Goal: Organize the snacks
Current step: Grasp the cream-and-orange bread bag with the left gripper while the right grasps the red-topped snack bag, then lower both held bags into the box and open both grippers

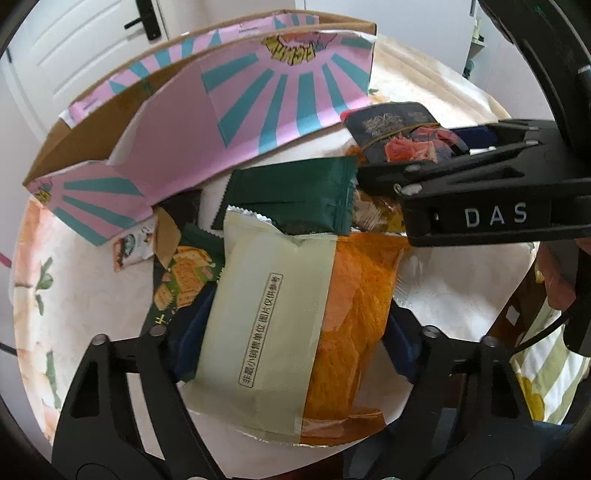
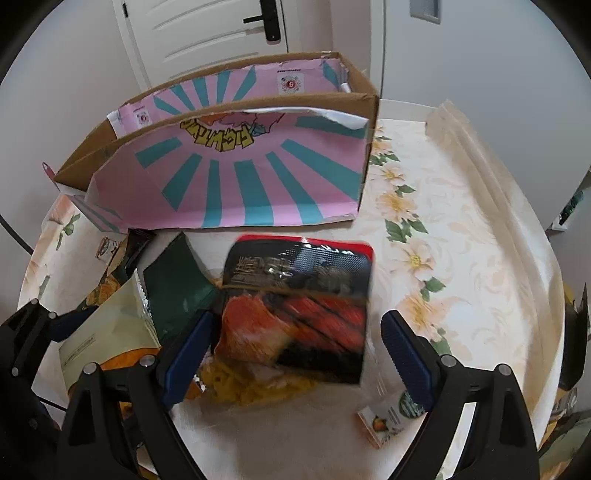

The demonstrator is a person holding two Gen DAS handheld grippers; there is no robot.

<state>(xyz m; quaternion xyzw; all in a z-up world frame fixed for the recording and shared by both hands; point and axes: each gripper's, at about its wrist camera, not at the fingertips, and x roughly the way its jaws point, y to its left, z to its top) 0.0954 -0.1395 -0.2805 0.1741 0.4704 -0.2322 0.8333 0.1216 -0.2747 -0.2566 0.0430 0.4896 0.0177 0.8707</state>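
A pile of snack packets lies on the flowered table in front of a pink and teal cardboard box point(image 1: 236, 110) point(image 2: 236, 170). My left gripper point(image 1: 291, 343) is open around a cream and orange packet point(image 1: 280, 325), its fingers on either side. A dark green packet point(image 1: 295, 195) lies behind it. My right gripper point(image 2: 295, 343) is open around a black and red packet point(image 2: 299, 310), which looks blurred and lies over a yellow snack bag point(image 2: 251, 387). The right gripper also shows in the left wrist view point(image 1: 424, 162), over that same black and red packet point(image 1: 399, 133).
The box is open at the top and stands at the table's far side. A small carton point(image 2: 384, 421) lies at the right near my right finger. A green packet with a pastry picture point(image 1: 181, 273) lies left of the pile. A white door point(image 2: 207, 33) is behind.
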